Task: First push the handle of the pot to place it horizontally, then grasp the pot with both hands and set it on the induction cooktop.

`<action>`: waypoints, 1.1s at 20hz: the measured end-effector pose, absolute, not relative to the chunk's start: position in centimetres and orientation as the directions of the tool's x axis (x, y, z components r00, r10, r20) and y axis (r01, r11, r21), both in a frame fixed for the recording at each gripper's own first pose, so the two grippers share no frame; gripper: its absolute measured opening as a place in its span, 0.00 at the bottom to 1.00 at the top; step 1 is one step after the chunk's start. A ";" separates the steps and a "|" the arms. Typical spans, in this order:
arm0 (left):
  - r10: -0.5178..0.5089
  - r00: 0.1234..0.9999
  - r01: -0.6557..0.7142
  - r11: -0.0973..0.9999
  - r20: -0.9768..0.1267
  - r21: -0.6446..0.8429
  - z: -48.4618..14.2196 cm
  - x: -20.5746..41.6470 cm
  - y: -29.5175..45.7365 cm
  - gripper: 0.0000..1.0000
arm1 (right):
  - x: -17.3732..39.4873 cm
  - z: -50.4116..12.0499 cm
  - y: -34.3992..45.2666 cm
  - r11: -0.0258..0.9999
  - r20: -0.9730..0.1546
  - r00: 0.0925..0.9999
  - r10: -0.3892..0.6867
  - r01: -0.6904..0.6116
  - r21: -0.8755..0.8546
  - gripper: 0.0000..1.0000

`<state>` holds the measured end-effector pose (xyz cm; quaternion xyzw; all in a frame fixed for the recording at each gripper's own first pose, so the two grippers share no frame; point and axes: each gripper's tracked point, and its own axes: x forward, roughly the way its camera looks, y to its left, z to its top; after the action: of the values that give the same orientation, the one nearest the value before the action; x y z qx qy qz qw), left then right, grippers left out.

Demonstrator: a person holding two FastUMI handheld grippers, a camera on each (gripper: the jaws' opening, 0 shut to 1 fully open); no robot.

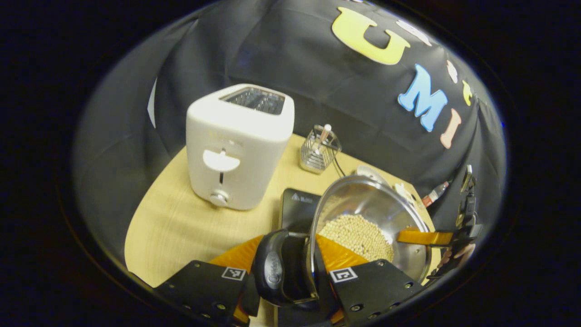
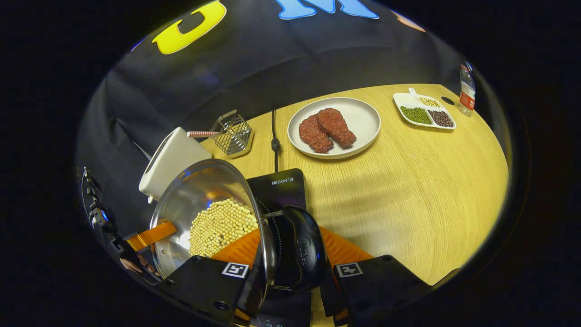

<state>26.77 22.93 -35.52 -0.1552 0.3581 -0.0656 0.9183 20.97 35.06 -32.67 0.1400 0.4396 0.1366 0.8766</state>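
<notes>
the left gripper (image 1: 290, 272) has its jaws clenched on one black side handle (image 1: 277, 270) of the pot (image 1: 376, 213), the handle sitting right between the two fingers. the pot, shiny steel with a bed of pale beans (image 1: 356, 236) inside, spreads out just ahead and to the right of those jaws. beyond the jaws lies the black cooktop (image 1: 297, 206), partly covered by the pot; whether the pot rests on it or hangs above it cannot be told. farther ahead and to the left stands a white toaster (image 1: 238, 145), and straight ahead past the cooktop a small wire basket (image 1: 319, 152).

the right gripper (image 2: 290, 272) grasps the opposite handle (image 2: 302, 250) in the same way, fingers on either side of it. from its jaws the pot (image 2: 199, 200) spreads ahead and to the left, and the cooktop (image 2: 279, 186) shows just ahead. far ahead sits a plate (image 2: 363, 120) with two pieces of meat (image 2: 327, 129), and off to the right a divided tray (image 2: 424, 111) near a bottle (image 2: 466, 93), all on the wooden table (image 2: 431, 190).

at the far rim of the pot, each view shows the other gripper's finger reaching in.
</notes>
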 end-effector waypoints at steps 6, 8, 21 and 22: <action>-0.240 0.723 0.005 0.939 -0.647 -0.343 -35.7 26.4 22.9 0.53 | 20.3 -33.2 35.8 0.905 -0.741 0.544 0.394 -0.088 0.416 0.59; -0.243 0.719 0.001 0.937 -0.651 -0.348 -36.0 26.3 22.6 0.66 | 20.4 -32.9 35.6 0.902 -0.739 0.545 0.397 -0.083 0.423 0.63; -0.037 0.799 -0.116 0.970 -0.600 -0.214 -29.2 22.7 25.2 0.82 | 18.6 -27.8 30.5 0.924 -0.669 0.650 0.360 -0.151 0.350 0.98; -0.020 0.817 -0.118 0.972 -0.577 -0.201 -27.8 22.5 25.1 0.77 | 18.4 -26.9 29.8 0.925 -0.652 0.669 0.358 -0.160 0.344 0.98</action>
<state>22.55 25.05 -27.79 -0.1146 0.3016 0.0260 0.9462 18.39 29.81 -26.92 0.1297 0.3811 0.1431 0.9041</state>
